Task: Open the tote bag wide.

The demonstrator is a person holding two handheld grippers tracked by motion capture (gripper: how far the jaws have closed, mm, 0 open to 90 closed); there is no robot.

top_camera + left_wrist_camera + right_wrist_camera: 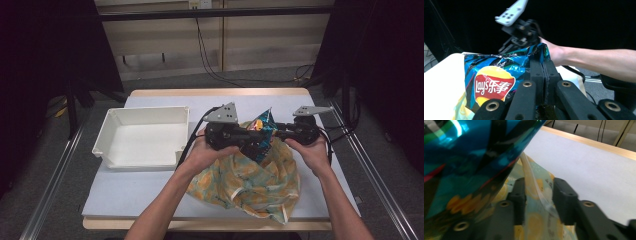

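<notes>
The left gripper point(543, 75) is pinching the Lay's chip bag point(496, 80) shut-jawed, holding it above the fruit-print tote bag point(255, 182) for loading. Beside the chip bag, the right gripper point(537, 197) is standing part open astride the tote's rim, gripping nothing.

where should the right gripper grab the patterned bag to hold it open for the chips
Take the pale rim strip of the patterned bag, coming along the cloth from the right gripper's side. That edge stands up as a thin ridge between its open jaws, while the left gripper pinches the chip bag.
</notes>
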